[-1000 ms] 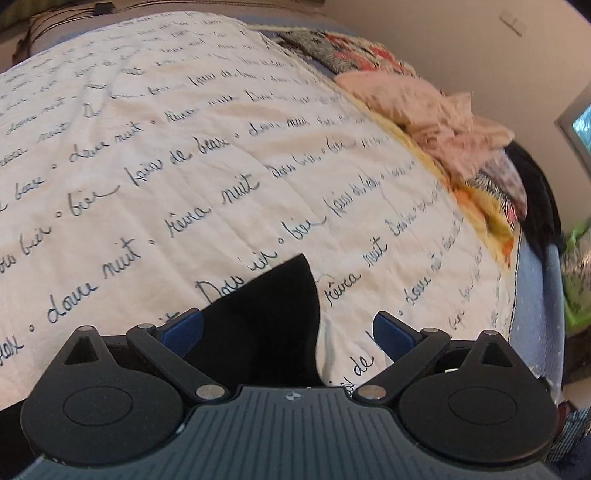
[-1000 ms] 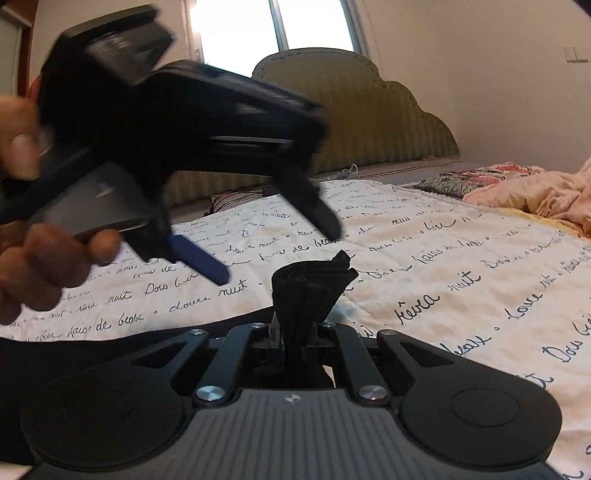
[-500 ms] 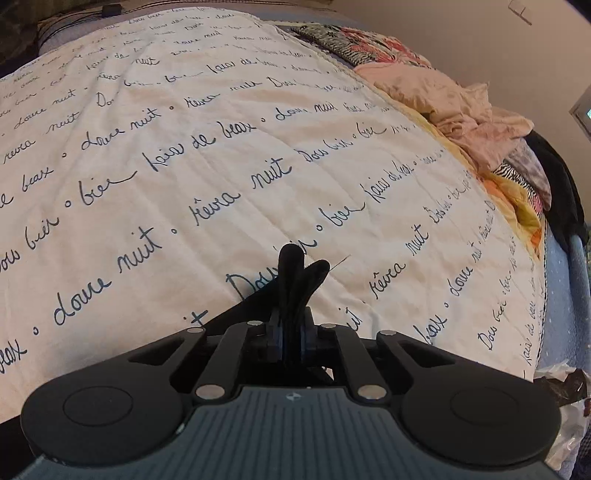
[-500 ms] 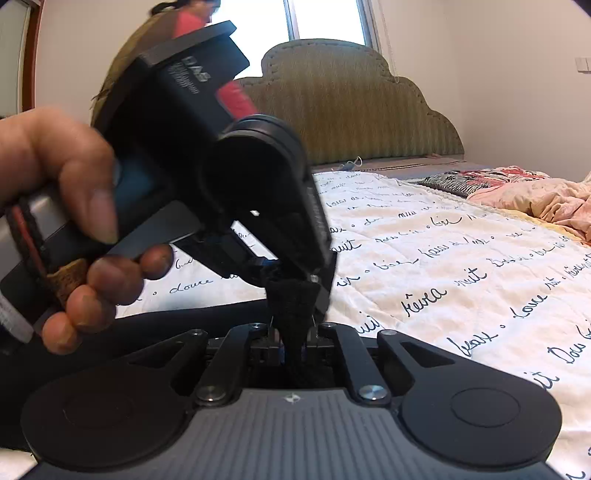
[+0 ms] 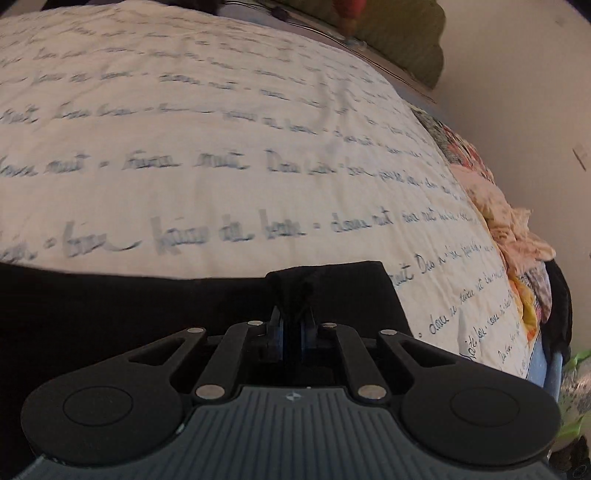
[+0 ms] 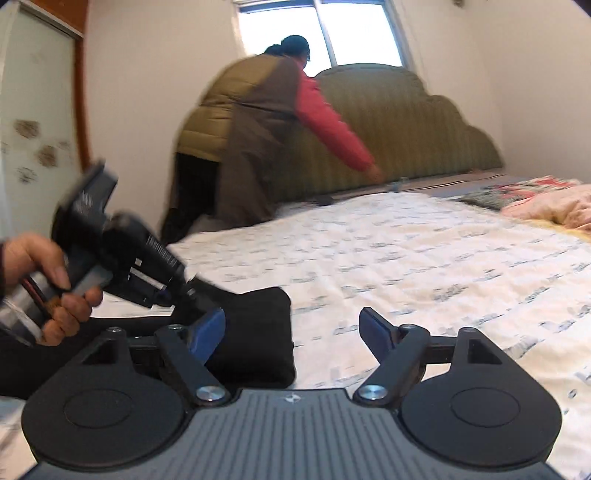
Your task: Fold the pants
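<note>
Two grippers are at work on a big bed [image 6: 424, 258]. Black pants [image 5: 147, 314] lie on the white quilt [image 5: 221, 147] that has blue writing all over it. The left gripper [image 5: 291, 328] is pinched tight on a bunched bit of the pants, and the dark cloth sticks up between its blue pads [image 5: 279, 334]. In the right view you can see a hand [image 6: 44, 280] holding that left gripper [image 6: 184, 291] low over the pants [image 6: 255, 332], at the left side. The pants end in a thick folded edge there, lying flat on the quilt [image 6: 443, 266]. The right gripper [image 6: 291, 328] has just been opening, and its jaws now stand wide apart. Nothing is pressed between them. Its left blue pad [image 6: 207, 332] sits just beside or on the folded edge of the pants, but I cannot tell if it touches. Its right blue pad [image 6: 376, 332] is over bare quilt. Far back, a person [image 6: 266, 129] in a green vest with red sleeves bends over the green headboard [image 6: 424, 129] under a bright window [image 6: 317, 33]. A heap of pink and other clothes [image 5: 509, 229] lies along the right side of the bed. The left view is blurry, so the words on the quilt are hard to read.
</note>
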`<control>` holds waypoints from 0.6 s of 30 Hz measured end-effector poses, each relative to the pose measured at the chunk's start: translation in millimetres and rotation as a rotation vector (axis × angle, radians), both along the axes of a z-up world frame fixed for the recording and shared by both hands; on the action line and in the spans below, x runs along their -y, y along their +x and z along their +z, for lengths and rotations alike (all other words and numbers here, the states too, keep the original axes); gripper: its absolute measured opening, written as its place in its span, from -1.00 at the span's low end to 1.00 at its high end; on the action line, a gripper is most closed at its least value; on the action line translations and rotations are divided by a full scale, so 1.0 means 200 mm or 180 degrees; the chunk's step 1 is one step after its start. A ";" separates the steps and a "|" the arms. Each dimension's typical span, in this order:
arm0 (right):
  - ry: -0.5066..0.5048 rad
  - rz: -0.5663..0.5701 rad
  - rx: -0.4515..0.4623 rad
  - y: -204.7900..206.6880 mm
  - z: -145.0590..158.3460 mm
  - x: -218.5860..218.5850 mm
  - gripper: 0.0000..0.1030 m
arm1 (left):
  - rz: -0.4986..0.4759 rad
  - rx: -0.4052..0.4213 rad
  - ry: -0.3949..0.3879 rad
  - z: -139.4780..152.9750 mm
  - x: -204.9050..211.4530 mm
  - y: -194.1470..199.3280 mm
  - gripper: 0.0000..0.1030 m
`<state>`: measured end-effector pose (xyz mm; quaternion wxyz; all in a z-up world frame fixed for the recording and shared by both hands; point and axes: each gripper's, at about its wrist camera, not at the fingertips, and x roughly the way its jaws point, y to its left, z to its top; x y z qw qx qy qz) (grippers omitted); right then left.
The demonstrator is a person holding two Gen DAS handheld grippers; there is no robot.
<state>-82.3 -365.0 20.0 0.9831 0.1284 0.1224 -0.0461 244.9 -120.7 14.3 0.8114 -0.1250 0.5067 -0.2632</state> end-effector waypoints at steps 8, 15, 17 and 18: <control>0.0229 0.0387 -0.0212 0.10 0.06 -0.17 0.55 | 0.0396 -0.0052 -0.0010 -0.01 -0.54 -0.13 -0.83; 0.0138 0.0653 -0.0290 0.12 0.11 -0.42 0.55 | 0.0582 -0.0035 -0.0141 0.04 -0.79 -0.09 -0.82; 0.0144 0.0735 -0.0377 0.17 0.10 -0.45 0.55 | 0.0699 -0.0149 -0.0125 0.00 -0.90 -0.06 -0.82; 0.0142 0.0786 -0.0408 0.19 0.10 -0.47 0.55 | 0.0718 -0.0203 -0.0166 -0.01 -0.94 -0.06 -0.82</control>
